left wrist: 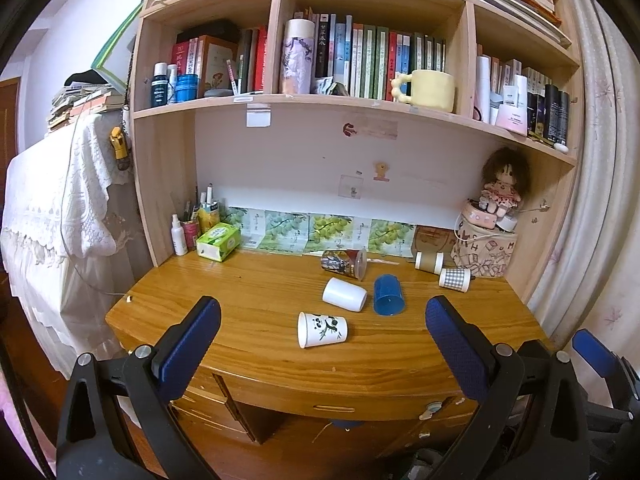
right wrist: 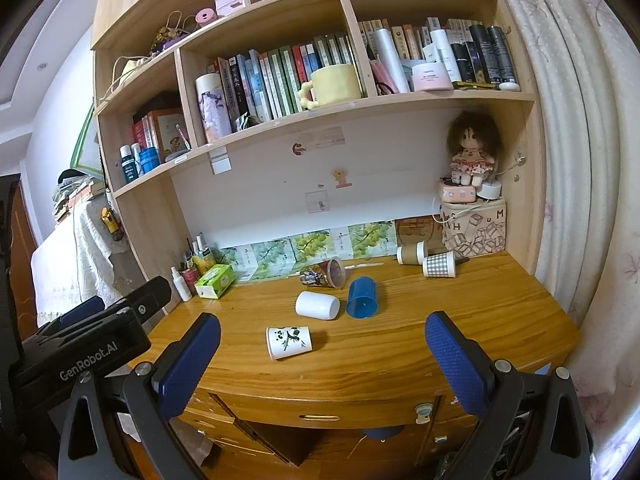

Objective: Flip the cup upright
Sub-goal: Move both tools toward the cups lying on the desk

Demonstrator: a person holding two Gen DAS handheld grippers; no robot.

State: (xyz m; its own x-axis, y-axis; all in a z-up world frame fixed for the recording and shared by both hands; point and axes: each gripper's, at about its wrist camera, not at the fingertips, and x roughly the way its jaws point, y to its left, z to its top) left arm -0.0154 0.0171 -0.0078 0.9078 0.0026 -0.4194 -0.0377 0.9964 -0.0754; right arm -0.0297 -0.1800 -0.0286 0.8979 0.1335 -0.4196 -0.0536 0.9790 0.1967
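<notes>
Several cups lie on their sides on the wooden desk (left wrist: 256,300): a white panda cup (left wrist: 321,329) nearest the front, a plain white cup (left wrist: 344,294), a blue cup (left wrist: 387,294), a patterned clear-lidded cup (left wrist: 344,264), a brown paper cup (left wrist: 429,261) and a checked paper cup (left wrist: 455,278). They also show in the right wrist view: panda cup (right wrist: 289,341), white cup (right wrist: 317,305), blue cup (right wrist: 361,297). My left gripper (left wrist: 323,320) is open and empty, held in front of the desk. My right gripper (right wrist: 322,330) is open and empty, also short of the desk edge.
A green tissue box (left wrist: 219,241), a spray bottle (left wrist: 179,235) and a pen holder (left wrist: 191,229) stand at the desk's back left. A printed box (left wrist: 486,254) with a doll (left wrist: 503,184) stands at the back right. Shelves with books and a yellow mug (left wrist: 429,90) hang above. Drawers sit below the desk front.
</notes>
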